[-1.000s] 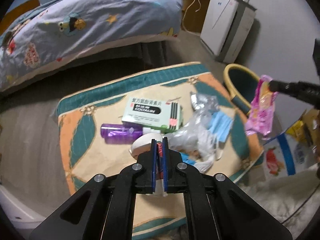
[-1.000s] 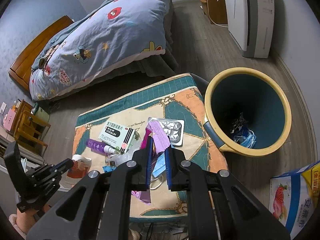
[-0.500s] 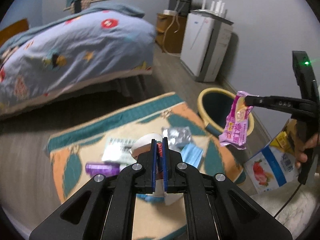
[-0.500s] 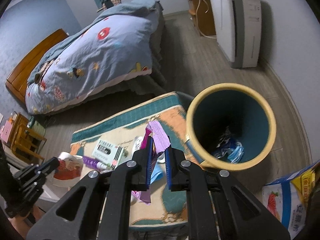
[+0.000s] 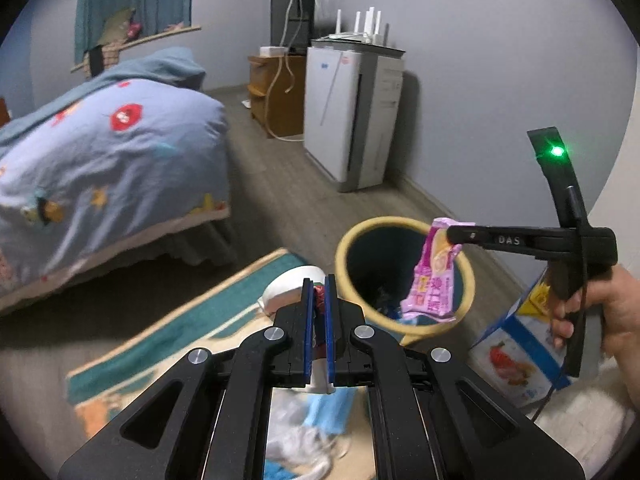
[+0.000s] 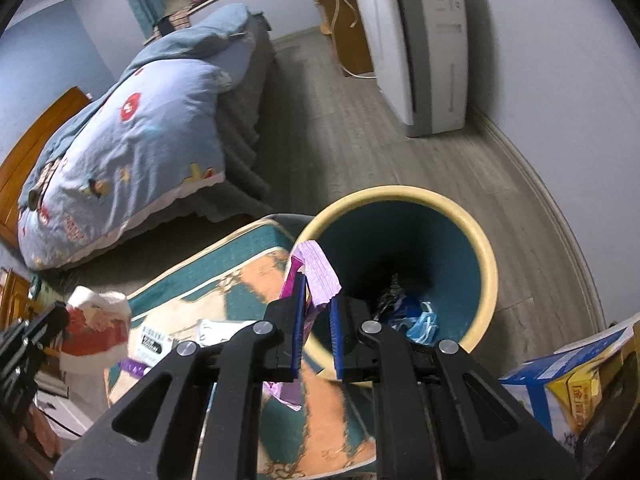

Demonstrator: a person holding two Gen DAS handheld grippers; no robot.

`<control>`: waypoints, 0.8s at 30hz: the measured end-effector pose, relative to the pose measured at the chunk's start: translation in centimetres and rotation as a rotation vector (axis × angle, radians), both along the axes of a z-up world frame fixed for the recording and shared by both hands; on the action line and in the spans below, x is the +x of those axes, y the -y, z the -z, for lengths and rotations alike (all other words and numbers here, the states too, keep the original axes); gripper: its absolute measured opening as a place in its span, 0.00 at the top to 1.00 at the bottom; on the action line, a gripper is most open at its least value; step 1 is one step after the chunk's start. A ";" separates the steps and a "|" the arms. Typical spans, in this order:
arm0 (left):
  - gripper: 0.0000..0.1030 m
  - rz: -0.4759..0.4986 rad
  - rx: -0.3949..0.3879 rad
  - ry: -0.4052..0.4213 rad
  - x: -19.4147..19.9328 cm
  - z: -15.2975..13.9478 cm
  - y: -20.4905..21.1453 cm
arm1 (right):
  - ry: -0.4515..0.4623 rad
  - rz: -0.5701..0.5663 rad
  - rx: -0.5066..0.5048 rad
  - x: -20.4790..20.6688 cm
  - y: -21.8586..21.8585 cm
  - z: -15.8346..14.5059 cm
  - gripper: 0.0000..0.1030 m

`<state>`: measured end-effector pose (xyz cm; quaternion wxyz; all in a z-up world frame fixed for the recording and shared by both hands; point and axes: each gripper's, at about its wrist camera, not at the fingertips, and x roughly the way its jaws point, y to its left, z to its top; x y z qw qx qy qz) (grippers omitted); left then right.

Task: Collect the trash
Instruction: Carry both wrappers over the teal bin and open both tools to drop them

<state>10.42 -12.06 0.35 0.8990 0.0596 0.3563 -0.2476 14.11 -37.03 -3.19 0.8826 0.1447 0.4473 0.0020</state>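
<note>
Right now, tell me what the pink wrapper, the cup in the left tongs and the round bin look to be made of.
Pink snack wrapper: thin glossy plastic film, judging by its sheen and limp hang.
White cup with red print: likely paper, matte with a crumpled rim.
Round bin with cream rim and teal inside: probably rigid moulded plastic, smooth and even; the look leaves that open.

glossy pink plastic wrapper [image 5: 434, 276]; smooth plastic bin [image 6: 486, 260]; wood floor [image 6: 360, 140].
</note>
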 end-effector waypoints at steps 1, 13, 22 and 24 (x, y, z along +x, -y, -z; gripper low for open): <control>0.94 0.011 -0.008 -0.012 0.5 0.4 0.7 | -0.003 0.008 -0.002 0.2 0.3 0.2 0.89; 0.94 0.078 -0.014 -0.030 3.0 3.1 5.7 | -0.050 0.102 -0.044 2.9 4.3 2.4 0.89; 0.94 0.150 -0.006 -0.014 4.1 5.5 11.0 | -0.037 0.188 -0.066 3.1 7.0 3.3 0.89; 0.94 0.167 -0.001 -0.013 4.3 6.1 11.8 | -0.037 0.180 -0.076 3.0 6.9 3.4 0.89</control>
